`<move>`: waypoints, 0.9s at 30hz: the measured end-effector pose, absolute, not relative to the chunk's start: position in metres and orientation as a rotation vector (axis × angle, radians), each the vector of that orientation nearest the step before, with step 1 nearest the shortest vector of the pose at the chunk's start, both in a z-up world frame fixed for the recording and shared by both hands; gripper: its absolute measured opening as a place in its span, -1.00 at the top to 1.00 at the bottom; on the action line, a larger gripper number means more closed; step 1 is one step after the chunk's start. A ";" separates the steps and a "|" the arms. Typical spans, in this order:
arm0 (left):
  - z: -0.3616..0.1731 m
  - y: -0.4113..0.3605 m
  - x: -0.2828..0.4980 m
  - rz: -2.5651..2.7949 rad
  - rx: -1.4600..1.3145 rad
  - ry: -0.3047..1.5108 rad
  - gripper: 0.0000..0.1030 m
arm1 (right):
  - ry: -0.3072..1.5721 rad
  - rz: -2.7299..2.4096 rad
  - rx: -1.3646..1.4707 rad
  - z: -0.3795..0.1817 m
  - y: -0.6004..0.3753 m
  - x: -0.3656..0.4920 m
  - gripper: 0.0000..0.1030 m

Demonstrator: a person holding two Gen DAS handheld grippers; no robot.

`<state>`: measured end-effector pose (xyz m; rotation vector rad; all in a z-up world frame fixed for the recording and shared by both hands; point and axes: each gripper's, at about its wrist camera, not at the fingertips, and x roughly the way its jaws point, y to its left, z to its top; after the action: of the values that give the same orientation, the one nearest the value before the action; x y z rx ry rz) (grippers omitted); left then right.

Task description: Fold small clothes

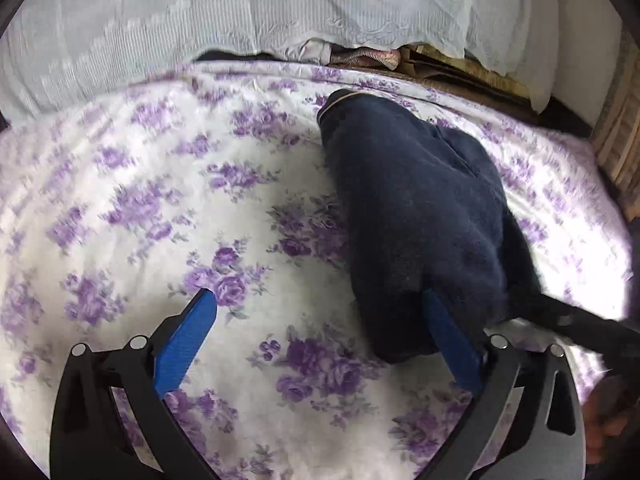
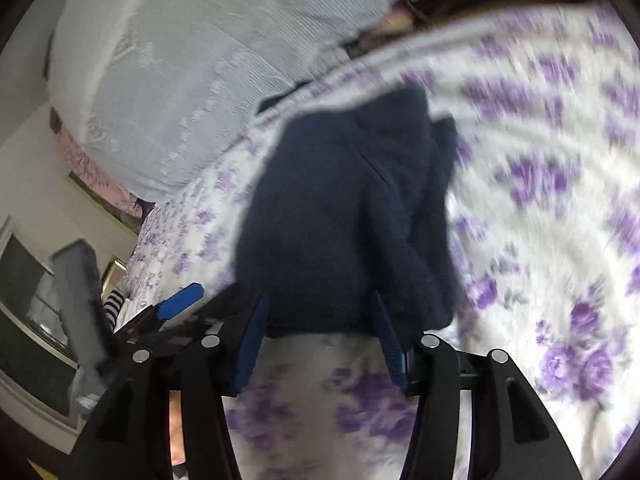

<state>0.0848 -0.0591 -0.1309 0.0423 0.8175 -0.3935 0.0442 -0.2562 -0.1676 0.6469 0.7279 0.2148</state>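
A dark navy fleece garment [image 1: 416,216] lies bunched on the floral bedspread [image 1: 160,200], running from the far edge toward me. My left gripper [image 1: 320,308] is open wide just above the bedspread; its right finger [image 1: 452,344] touches the garment's near end, the left finger is over bare sheet. In the right wrist view the garment [image 2: 340,216] fills the middle. My right gripper [image 2: 320,308] is open, its jaws on either side of the garment's near end. The left gripper's blue finger [image 2: 180,300] shows at the left.
A pale blue embroidered cover [image 1: 200,20] is draped along the far side of the bed. Folded cloth and woven mats [image 1: 440,64] lie under it at the back right. In the right wrist view, furniture [image 2: 36,320] stands left of the bed.
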 end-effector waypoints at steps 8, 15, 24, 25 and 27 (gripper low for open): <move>-0.126 -0.067 0.071 -0.338 0.118 0.731 -0.92 | 0.608 0.212 0.626 -0.113 -0.250 0.046 0.10; -0.126 -0.066 0.074 -0.344 0.110 0.733 -0.92 | 0.632 0.240 0.658 -0.114 -0.245 0.104 0.08; -0.124 -0.070 0.073 -0.343 0.124 0.722 -0.92 | 0.657 0.208 0.718 -0.144 -0.259 0.104 0.36; -0.124 -0.069 0.073 -0.342 0.124 0.722 -0.92 | 0.654 0.198 0.699 -0.140 -0.257 0.101 0.27; -0.124 -0.068 0.073 -0.341 0.121 0.723 -0.92 | 0.633 0.186 0.650 -0.128 -0.250 0.095 0.08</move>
<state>0.0731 -0.0684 -0.1242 0.1213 0.7230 -0.3414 0.0947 -0.2505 -0.1283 0.6501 0.6327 0.1861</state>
